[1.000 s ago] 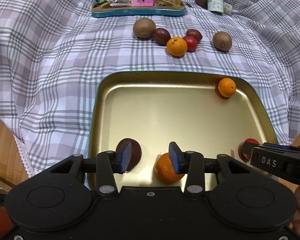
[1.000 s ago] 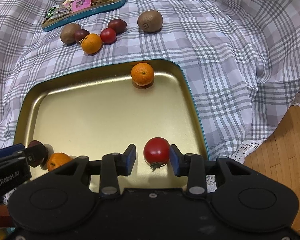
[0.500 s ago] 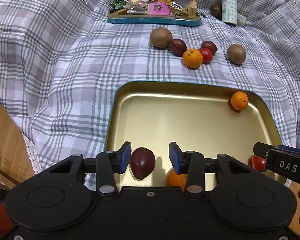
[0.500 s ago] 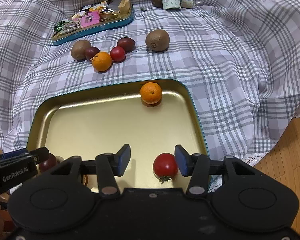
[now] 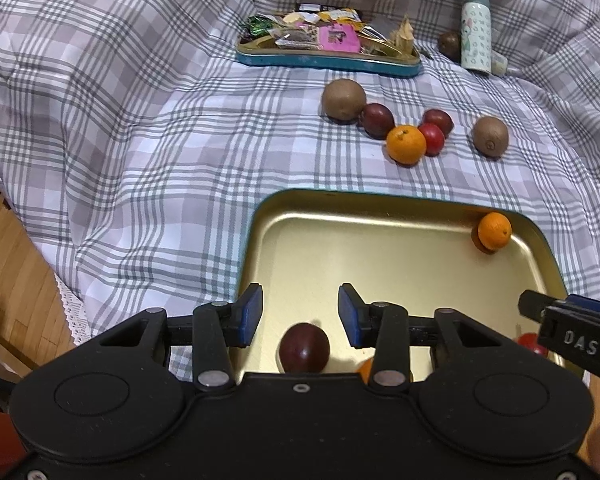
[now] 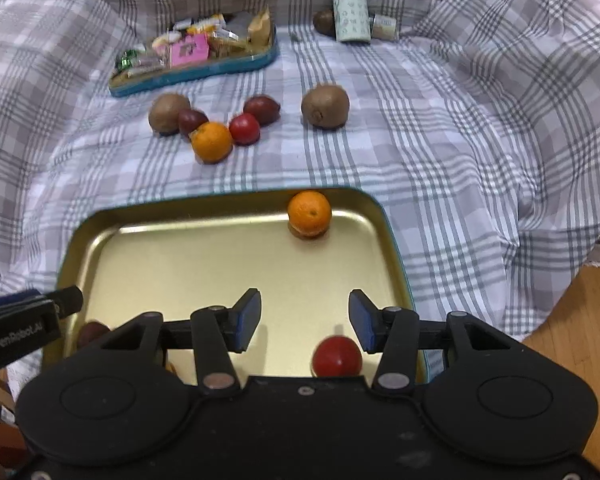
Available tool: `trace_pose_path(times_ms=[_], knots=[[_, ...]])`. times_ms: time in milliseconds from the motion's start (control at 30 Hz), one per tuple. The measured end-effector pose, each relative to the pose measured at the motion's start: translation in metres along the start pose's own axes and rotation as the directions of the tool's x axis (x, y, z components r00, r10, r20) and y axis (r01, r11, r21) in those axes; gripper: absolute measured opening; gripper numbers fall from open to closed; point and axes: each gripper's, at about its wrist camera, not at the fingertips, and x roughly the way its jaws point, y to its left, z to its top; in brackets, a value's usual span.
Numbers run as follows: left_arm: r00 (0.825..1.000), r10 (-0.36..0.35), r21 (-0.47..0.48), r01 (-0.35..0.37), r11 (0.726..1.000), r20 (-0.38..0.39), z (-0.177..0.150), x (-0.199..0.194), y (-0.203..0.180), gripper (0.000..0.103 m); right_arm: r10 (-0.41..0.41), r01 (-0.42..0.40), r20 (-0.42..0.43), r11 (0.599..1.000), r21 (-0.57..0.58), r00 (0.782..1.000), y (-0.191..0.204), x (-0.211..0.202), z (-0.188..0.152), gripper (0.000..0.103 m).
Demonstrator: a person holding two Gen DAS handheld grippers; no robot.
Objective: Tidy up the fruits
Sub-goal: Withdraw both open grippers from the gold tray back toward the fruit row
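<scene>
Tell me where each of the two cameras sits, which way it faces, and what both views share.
Left wrist: rides on the left claw, over the gold tray's near left end, facing the far fruit pile; own open blue pads, a dark plum below, right claw entering at right.
Right wrist: rides on the right claw, over the tray's near right end, facing likewise; own open pads, red tomato below, left claw at left.
Shared: tray, the orange at its far edge, snack tin, checked cloth.

"das" on the right gripper (image 5: 576,344); "genrobot.ai" on the left gripper (image 6: 18,334)
</scene>
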Motion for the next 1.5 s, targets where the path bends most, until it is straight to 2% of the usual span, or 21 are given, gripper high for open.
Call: trace_pose_path(times_ms=[133,267,500,633,833,1067,1200,1500], knots=[[1.0,0.009,-0.016,-0.009,1.0,0.016,0.004,0.0,0.004,0.05,-0.031,0.03,0.096,1.0,0.01,0.995,0.002,-0.01,0.004,0.05],[1.0,0.007,-0.017,-0.007,1.0,0.026,0.009,0.001,0.005,0.05,-0.02,0.019,0.119,1.0,0.008,0.993,0.005,-0.01,0.012,0.049],[0.999,-0.019,-0.023,0.02,1.0,0.037,0.018,0.005,0.007,0.049,0.01,-0.01,0.07,1.0,-0.002,0.997,0.006,0.001,0.027,0.047],[0.998,-0.009,-0.026,0.011,1.0,0.056,0.022,0.007,0.008,0.049,0.002,-0.002,0.061,1.0,0.008,0.998,0.005,0.006,0.03,0.047],[0.999,-0.006,-0.031,0.008,0.999,0.044,0.032,0.016,0.009,0.049,0.0,0.0,0.026,1.0,0.009,1.0,0.004,0.02,0.041,0.045],[1.0,0.0,-0.038,0.001,0.999,0.015,0.045,0.032,0.01,0.049,-0.002,0.001,0.055,1.0,0.015,0.998,0.004,0.031,0.053,0.043],[0.999,0.025,-0.024,-0.025,0.999,0.021,0.053,0.041,0.008,0.049,0.011,-0.014,0.053,0.999,0.053,0.999,-0.001,0.039,0.065,0.044],[0.999,0.013,0.021,-0.014,1.0,0.041,0.072,0.059,0.0,0.049,-0.015,0.013,0.028,0.996,0.085,0.999,-0.009,0.069,0.093,0.047]])
